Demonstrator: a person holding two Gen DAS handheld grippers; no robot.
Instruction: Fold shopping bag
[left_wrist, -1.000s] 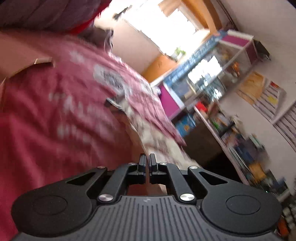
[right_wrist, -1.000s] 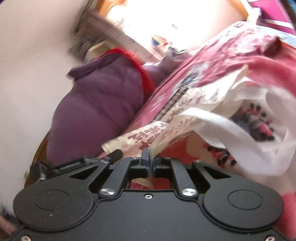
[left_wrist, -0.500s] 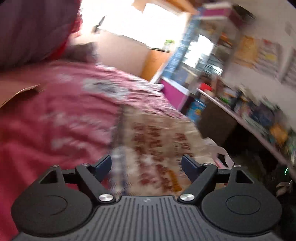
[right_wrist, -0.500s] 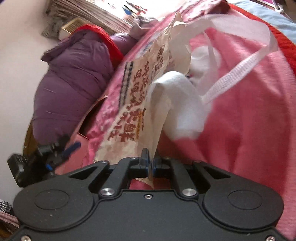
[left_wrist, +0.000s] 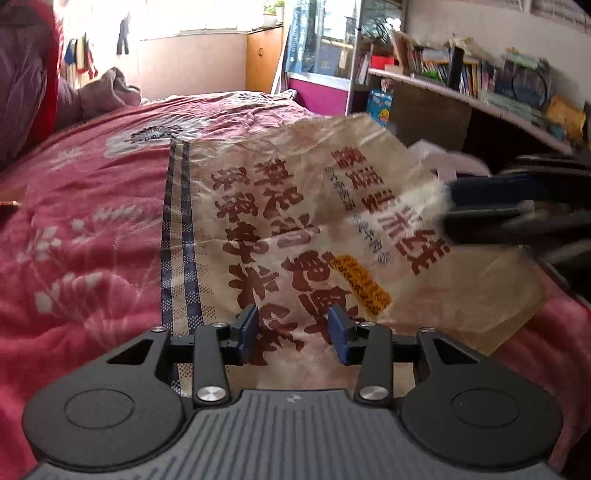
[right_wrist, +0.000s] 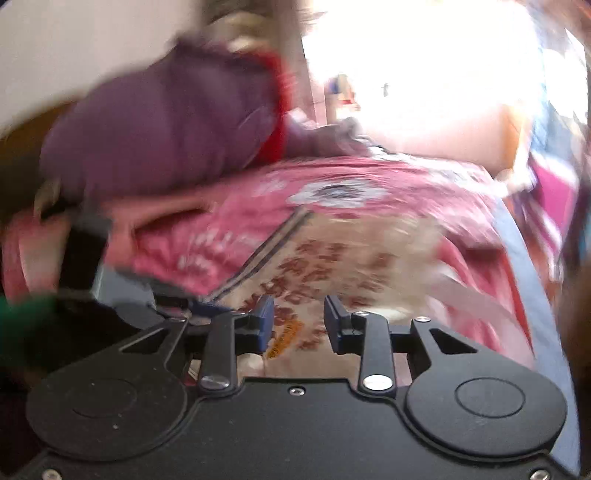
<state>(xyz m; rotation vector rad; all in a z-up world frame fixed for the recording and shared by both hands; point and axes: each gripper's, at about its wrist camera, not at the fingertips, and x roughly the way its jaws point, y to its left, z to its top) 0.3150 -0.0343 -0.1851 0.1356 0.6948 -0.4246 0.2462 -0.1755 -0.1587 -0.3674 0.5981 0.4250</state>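
Note:
The shopping bag (left_wrist: 295, 221) is cream woven plastic with dark red characters and a blue checked stripe. It lies flat on the red flowered bedspread (left_wrist: 81, 229). My left gripper (left_wrist: 291, 328) is open and empty just above the bag's near edge. My right gripper (right_wrist: 298, 321) is open and empty over the bag (right_wrist: 351, 266), whose white handle (right_wrist: 476, 295) trails to the right. The right gripper's fingers (left_wrist: 517, 206) show blurred at the bag's right edge in the left wrist view. The right wrist view is blurred.
A purple quilt with red trim (right_wrist: 166, 129) is piled at the bed's far left. A shelf of books (left_wrist: 498, 88) and a glass cabinet (left_wrist: 332, 48) stand right of the bed. The bed's right edge (left_wrist: 569, 317) is close to the bag.
Both grippers have let go of the bag and opened. The bag, which was lifted and held, now lies spread flat on the bedspread. The right gripper is still moving.

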